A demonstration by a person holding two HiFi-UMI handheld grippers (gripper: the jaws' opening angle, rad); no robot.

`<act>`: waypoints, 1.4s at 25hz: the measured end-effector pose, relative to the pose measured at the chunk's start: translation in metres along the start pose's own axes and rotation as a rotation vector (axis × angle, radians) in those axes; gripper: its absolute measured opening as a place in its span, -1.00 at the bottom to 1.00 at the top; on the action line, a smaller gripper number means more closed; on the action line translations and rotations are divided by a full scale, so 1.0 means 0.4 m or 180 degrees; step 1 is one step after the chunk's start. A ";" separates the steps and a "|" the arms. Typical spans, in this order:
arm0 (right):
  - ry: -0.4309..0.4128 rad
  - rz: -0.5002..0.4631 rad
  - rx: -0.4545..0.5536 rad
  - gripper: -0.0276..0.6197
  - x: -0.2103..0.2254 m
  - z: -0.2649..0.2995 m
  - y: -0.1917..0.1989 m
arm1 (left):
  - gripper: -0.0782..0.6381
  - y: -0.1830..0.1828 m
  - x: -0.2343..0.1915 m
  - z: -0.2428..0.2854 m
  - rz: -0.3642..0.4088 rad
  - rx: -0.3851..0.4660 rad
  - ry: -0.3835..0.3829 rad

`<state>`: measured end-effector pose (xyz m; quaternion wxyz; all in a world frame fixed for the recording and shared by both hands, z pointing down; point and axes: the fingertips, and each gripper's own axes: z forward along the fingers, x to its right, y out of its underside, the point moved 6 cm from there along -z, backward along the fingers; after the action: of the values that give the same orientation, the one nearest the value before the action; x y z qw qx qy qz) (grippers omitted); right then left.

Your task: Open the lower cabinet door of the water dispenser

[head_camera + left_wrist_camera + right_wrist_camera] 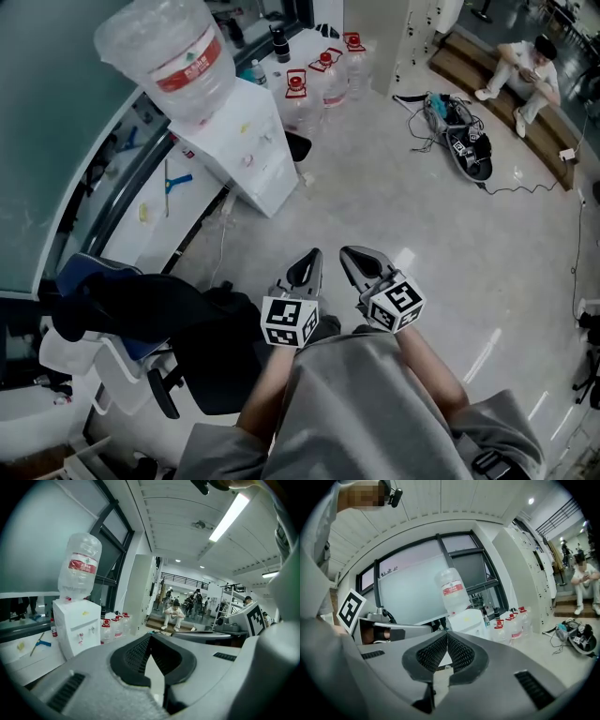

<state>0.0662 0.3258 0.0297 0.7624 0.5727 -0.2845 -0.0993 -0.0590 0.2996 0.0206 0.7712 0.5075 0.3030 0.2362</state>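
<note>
The white water dispenser (246,148) stands on the floor at the upper left of the head view with a clear bottle (178,56) on top. Its lower front panel (274,184) looks closed. Both grippers are held out over the floor, well short of it and apart from it. My left gripper (313,255) is shut with nothing between its pads. My right gripper (351,253) is close beside it, also shut and empty. The left gripper view shows the dispenser (77,626) at far left beyond the closed left gripper (150,637). The right gripper view has the dispenser (466,620) just past the closed right gripper (447,634).
Several red-capped water bottles (321,79) stand to the right of the dispenser. A black office chair (187,328) is at my left. A bag with cables (461,139) lies on the floor at right, near a seated person (530,66). A blue tool (178,180) lies on the window ledge.
</note>
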 end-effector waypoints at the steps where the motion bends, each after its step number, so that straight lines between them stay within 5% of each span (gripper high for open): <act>1: 0.0012 -0.0025 -0.0004 -0.88 0.002 0.020 -0.005 | -0.76 -0.005 -0.019 0.008 -0.0007 0.0006 0.0014; 18: 0.0070 -0.0075 0.0001 -0.88 0.089 0.249 -0.058 | -0.76 -0.054 -0.213 0.124 -0.0018 -0.0043 0.0070; 35: -0.0245 0.0055 -0.0119 -0.88 0.366 0.522 -0.137 | -0.76 -0.152 -0.388 0.401 -0.0039 -0.0259 -0.0183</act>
<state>0.0813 0.0676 0.0634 0.7622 0.5516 -0.3167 -0.1200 -0.0515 0.0699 0.0481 0.8010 0.4805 0.2740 0.2289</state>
